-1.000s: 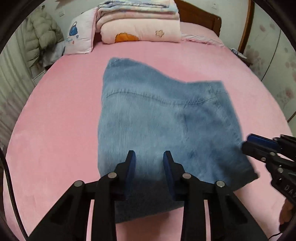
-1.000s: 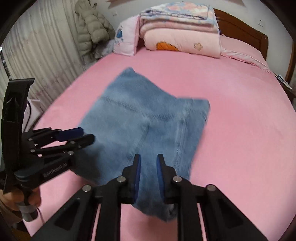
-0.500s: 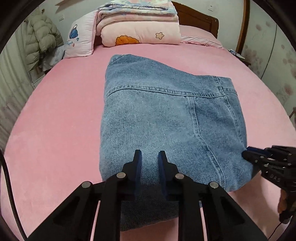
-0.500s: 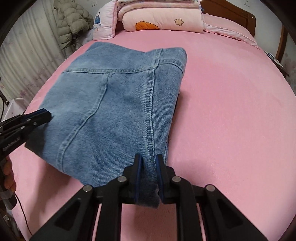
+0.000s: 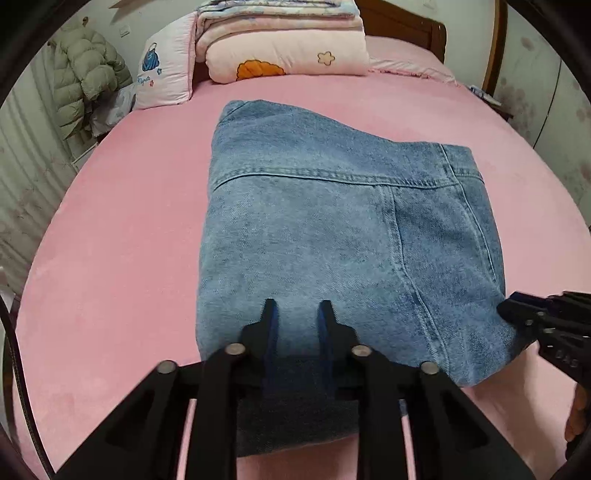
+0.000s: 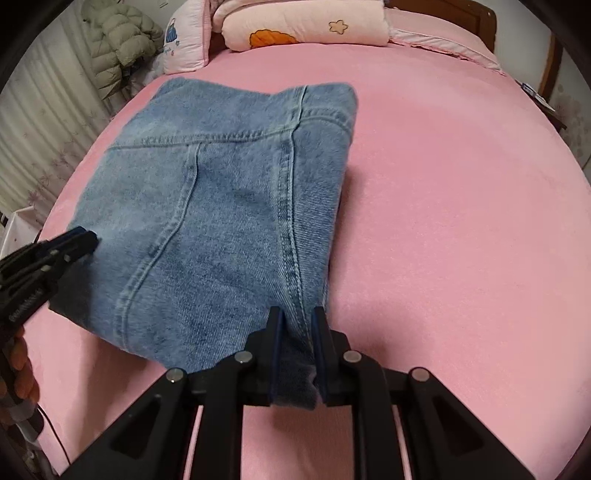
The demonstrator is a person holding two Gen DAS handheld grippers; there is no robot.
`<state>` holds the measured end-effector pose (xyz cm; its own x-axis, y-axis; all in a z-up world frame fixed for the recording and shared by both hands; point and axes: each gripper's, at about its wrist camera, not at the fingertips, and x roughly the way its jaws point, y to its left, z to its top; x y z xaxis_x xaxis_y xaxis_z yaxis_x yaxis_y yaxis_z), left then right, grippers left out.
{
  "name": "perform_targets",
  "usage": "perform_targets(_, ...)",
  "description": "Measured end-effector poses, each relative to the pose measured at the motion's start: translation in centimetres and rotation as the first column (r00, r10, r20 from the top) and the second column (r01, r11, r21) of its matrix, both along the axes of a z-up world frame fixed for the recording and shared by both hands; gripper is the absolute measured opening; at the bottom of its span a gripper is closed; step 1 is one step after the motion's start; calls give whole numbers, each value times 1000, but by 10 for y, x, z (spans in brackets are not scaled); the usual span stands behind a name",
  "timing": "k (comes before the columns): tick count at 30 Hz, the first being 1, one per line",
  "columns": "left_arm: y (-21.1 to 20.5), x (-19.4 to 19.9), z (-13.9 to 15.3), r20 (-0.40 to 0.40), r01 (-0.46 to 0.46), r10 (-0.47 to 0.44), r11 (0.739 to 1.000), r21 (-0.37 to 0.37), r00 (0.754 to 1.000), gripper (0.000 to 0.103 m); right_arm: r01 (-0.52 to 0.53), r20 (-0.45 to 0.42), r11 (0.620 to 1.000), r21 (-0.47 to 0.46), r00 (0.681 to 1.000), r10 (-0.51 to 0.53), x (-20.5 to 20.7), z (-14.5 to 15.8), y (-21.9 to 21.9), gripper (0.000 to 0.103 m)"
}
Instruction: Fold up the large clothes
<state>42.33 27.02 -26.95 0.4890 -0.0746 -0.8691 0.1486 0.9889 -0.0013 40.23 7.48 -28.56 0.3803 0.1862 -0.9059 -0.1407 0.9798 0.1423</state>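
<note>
A pair of blue jeans (image 5: 332, 229) lies folded into a thick rectangle on the pink bed (image 5: 110, 258); it also shows in the right wrist view (image 6: 221, 206). My left gripper (image 5: 295, 314) is shut on the near edge of the jeans, at their left side. My right gripper (image 6: 297, 321) is shut on the near right corner, along the stitched seam. Each gripper shows at the edge of the other's view: the right one (image 5: 517, 310), the left one (image 6: 79, 240).
A folded pink quilt (image 5: 288, 55) and a pillow (image 5: 162, 74) lie at the head of the bed by the wooden headboard (image 5: 406, 26). A green puffer coat (image 5: 85, 77) hangs at the far left. Curtains line the left side.
The folded top layer has come down flat onto the jeans and stopped moving. Both grippers have moved forward and lower, still gripping the near edge.
</note>
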Motion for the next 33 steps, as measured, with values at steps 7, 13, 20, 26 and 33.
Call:
perform_targets(7, -10, -13, 21, -2, -17, 17, 999, 43, 1000, 84, 33, 48, 999, 28, 998, -34, -21, 48, -21, 16)
perform_targets(13, -2, -30, 49, -24, -71, 71, 997, 3, 997, 84, 53, 81, 998, 30, 995, -55, -41, 88, -40, 16)
perform_targets(20, -7, -63, 96, -17, -91, 91, 996, -19, 996, 84, 70, 102, 996, 48, 992, -74, -78, 132, -64, 16)
perform_targets(26, -29, -104, 146, -34, -35, 33, 998, -58, 999, 84, 80, 104, 996, 50, 991, -85, -121, 173, -86, 16)
perform_targets(33, -61, -170, 221, -16, 15, -17, 996, -86, 1000, 84, 75, 89, 994, 74, 993, -82, -183, 222, -113, 16)
